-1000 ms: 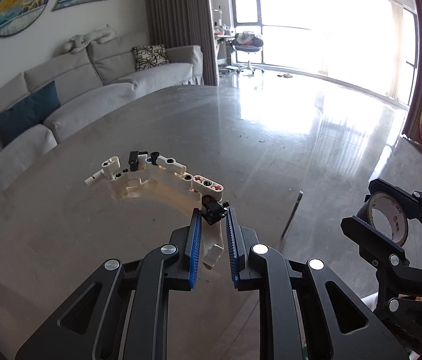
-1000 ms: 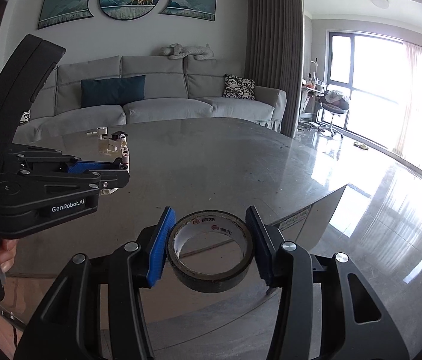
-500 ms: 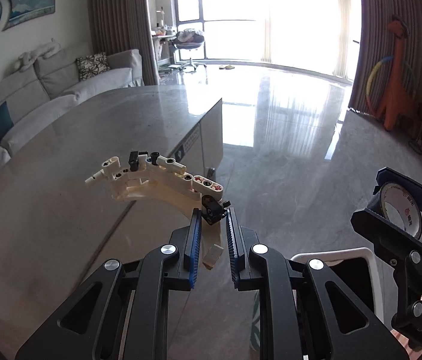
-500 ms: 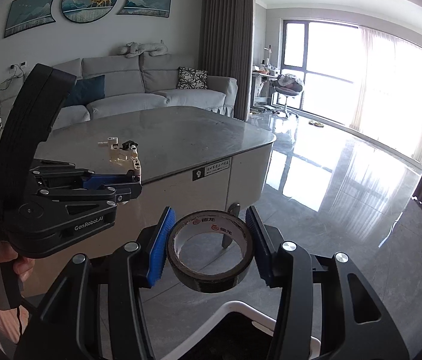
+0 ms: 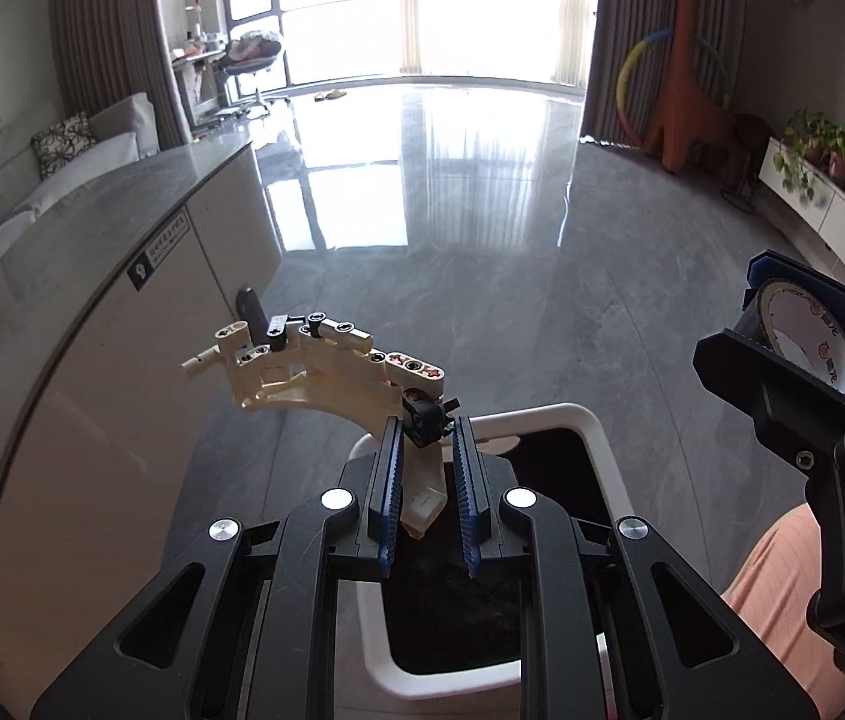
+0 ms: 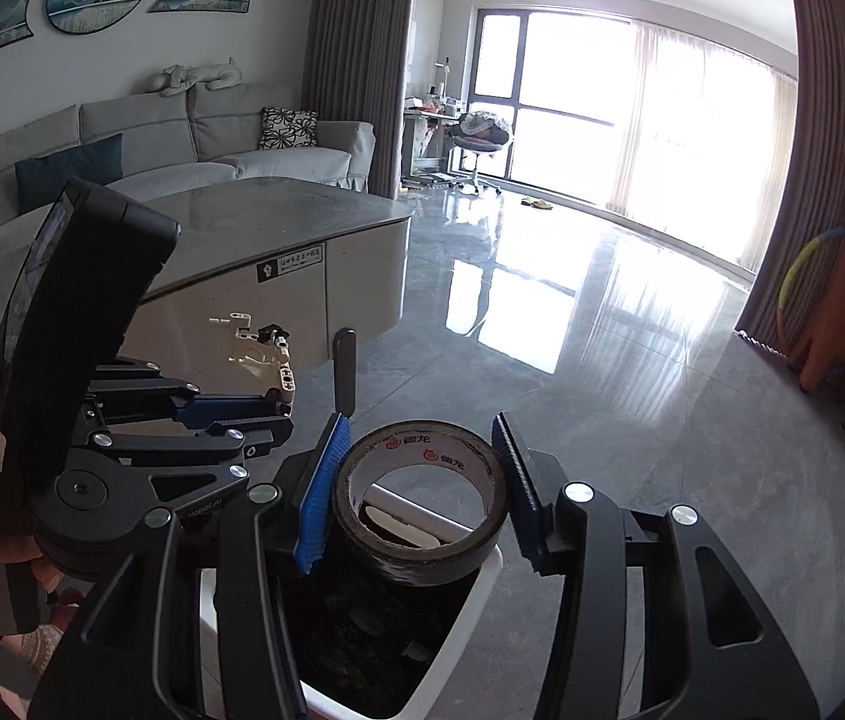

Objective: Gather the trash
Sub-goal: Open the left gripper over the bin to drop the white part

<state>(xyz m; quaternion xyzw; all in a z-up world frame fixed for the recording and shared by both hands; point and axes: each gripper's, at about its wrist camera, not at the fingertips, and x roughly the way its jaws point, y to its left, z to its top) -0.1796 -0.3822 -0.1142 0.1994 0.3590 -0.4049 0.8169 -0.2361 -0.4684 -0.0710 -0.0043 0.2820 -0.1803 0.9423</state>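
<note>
left hand-held gripper [image 5: 427, 468]: black frame | blue ribbed pads [image 5: 389, 480] | silver screws | white "Data Acquisition System" print

"Data Acquisition System" on the left gripper [image 6: 278, 405] handle

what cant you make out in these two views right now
- Trash bin contents: dark in both views, and the left tongs and right tongs block much of the opening.
- Tape roll, left wrist view: partly hidden by the right tongs' frame.
- Table label: print too small to read.
- Toy brick assembly: lower end hidden between the blue pads.
</note>
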